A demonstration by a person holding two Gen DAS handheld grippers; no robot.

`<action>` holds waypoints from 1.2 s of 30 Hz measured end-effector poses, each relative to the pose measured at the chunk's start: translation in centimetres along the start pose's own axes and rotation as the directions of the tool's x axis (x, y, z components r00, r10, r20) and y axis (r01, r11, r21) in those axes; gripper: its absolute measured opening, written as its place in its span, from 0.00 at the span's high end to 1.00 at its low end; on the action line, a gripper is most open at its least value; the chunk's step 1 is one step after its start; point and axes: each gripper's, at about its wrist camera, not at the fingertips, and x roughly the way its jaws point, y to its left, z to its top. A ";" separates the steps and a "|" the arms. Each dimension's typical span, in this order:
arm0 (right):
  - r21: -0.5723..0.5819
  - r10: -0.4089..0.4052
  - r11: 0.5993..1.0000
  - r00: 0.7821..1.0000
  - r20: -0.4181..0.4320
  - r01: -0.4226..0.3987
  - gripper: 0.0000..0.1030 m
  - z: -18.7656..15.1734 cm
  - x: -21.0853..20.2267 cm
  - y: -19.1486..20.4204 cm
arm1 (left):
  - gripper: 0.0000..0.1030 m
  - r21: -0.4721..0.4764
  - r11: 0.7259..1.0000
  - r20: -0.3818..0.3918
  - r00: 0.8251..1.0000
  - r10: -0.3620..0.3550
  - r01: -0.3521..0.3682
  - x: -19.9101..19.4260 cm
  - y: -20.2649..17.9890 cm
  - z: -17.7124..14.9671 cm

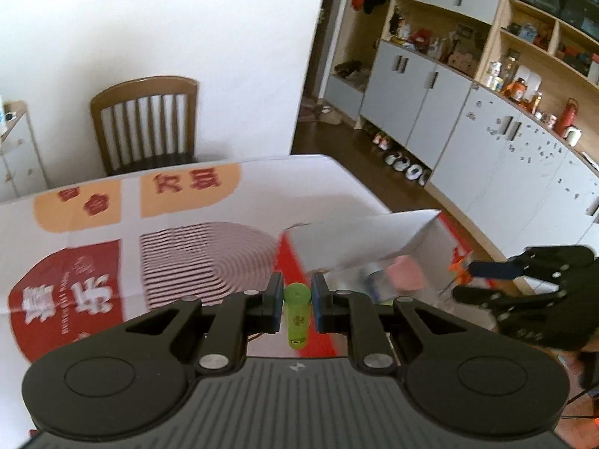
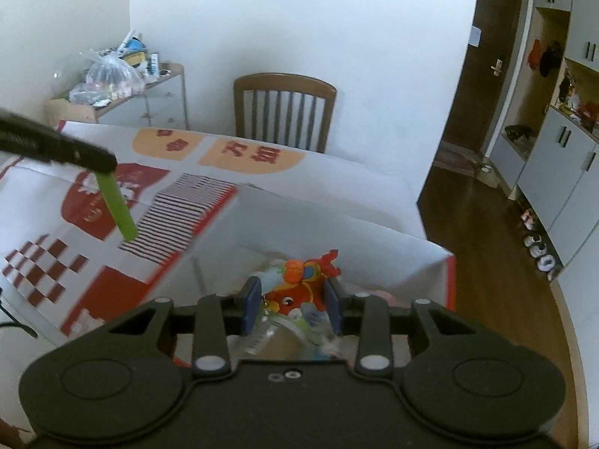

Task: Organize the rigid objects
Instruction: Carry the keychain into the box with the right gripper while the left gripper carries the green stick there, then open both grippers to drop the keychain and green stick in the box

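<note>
The left gripper [image 1: 296, 301] pinches a slim lime-green plastic tube [image 1: 297, 316] between its two blue pads, the tube standing roughly upright with its cap end above the fingers and its printed lower end hanging below them. From the right wrist view the same left gripper [image 2: 106, 168] enters from the left edge, the green tube [image 2: 119, 205] slanting down out of its tip and clear of the surface under it.

The right gripper [image 2: 292, 305] clamps a red-and-orange toy figure with a round orange head [image 2: 299, 284] between its blue pads — the toy's head and a red limb rise just beyond the fingertips. In the left wrist view the right gripper [image 1: 483, 273] reaches in from the right, one blue pad showing and a scrap of the orange toy [image 1: 459, 269] at its tip.

Directly below and ahead of the right fingers sits an open white cardboard box with red-trimmed outer sides [image 2: 374, 224] (its contents are blurred: a clear plastic bottle [image 2: 273, 333] and small bright oddments can be made out). That box [image 1: 367, 235] lies just right of and beyond the left fingers, something pink and something clear inside it.

Under both grippers spreads a table covered with a white sheet printed in red and orange blocks, stripes and characters [image 1: 179, 239] — it runs away ahead of the fingers to a brown wooden slat-backed chair [image 1: 146, 127] against a white wall. Far off to the right of the fingers stand grey-doored cabinets with cluttered wooden shelves [image 1: 468, 86] on a dark wood floor.
</note>
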 end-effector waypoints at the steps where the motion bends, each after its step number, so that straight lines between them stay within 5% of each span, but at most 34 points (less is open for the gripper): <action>1: 0.003 0.002 1.000 1.000 -0.005 -0.002 0.66 -0.3 0.1 -0.6 | 0.85 0.004 1.000 -0.002 1.000 -0.005 0.005 0.4 -0.9 0.3; 13: -0.027 0.069 0.997 0.993 -0.100 -0.072 0.66 -3.4 2.5 -4.8 | 0.85 0.084 0.996 -0.124 0.992 -0.007 0.017 8.8 -9.4 -0.1; 28: -0.044 0.147 0.986 0.963 -0.228 -0.161 0.69 -4.5 5.8 -4.9 | 0.85 0.128 0.989 -0.260 0.960 0.102 -0.070 18.3 -10.9 -0.7; 36: -0.047 0.151 0.985 0.956 -0.251 -0.168 0.63 -4.4 6.2 -5.0 | 0.85 0.130 0.988 -0.271 0.955 0.119 -0.086 20.0 -11.5 -0.6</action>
